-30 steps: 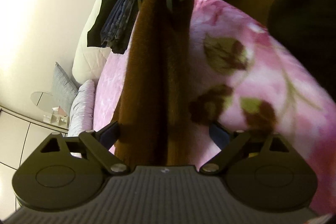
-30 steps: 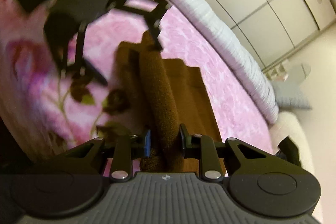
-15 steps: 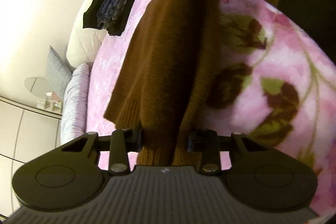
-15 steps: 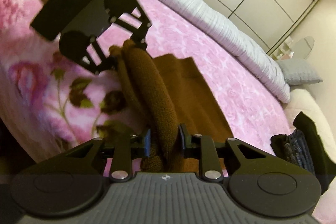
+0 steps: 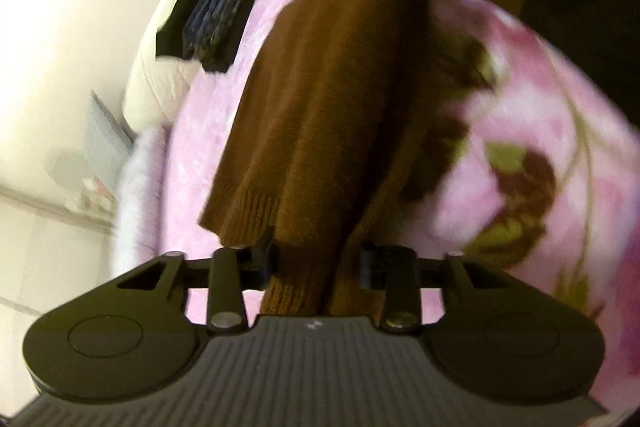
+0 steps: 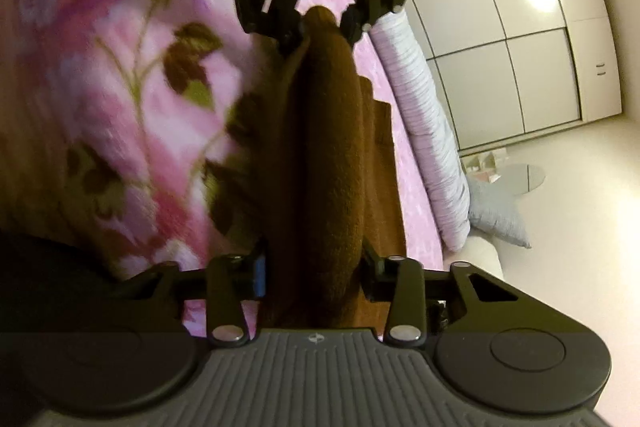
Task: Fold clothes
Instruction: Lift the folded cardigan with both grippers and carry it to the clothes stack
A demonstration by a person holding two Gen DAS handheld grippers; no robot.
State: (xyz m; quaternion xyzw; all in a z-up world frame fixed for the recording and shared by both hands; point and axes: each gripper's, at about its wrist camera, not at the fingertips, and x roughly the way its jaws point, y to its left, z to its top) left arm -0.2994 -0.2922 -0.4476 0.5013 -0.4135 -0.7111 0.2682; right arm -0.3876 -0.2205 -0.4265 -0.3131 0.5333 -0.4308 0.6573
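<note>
Two fisheye views from hand-held grippers over a bed. A brown knitted sweater (image 5: 320, 99) stretched between the two tools, above a pink floral blanket (image 5: 532, 131); part of the knit lying flat on the pink bedspread (image 5: 208, 115) beneath.

Left wrist view: left gripper (image 5: 318, 263) low in frame, jaws part open with the ribbed hem of the sweater bunched between them. Left finger touching the knit; a sliver of gap seeming to show at the right finger, so cannot tell whether the cloth is truly pinched. Jaws just opened a little wider, sweater between them. Far end of the sweater running up to the top of the frame, blurred. Folded dark clothes (image 5: 216, 3) stacked on a cream headboard (image 5: 160, 87) at upper left, well apart from the sweater.

Right wrist view: right gripper (image 6: 310, 271) at the bottom, jaws pressed on a thick roll of the sweater filling the space between them, just eased slightly wider. Opposite gripper visible at the top, straddling the far end of the roll. White wardrobe doors (image 6: 500, 39) at right, grey cushion (image 6: 496, 211) below them.
</note>
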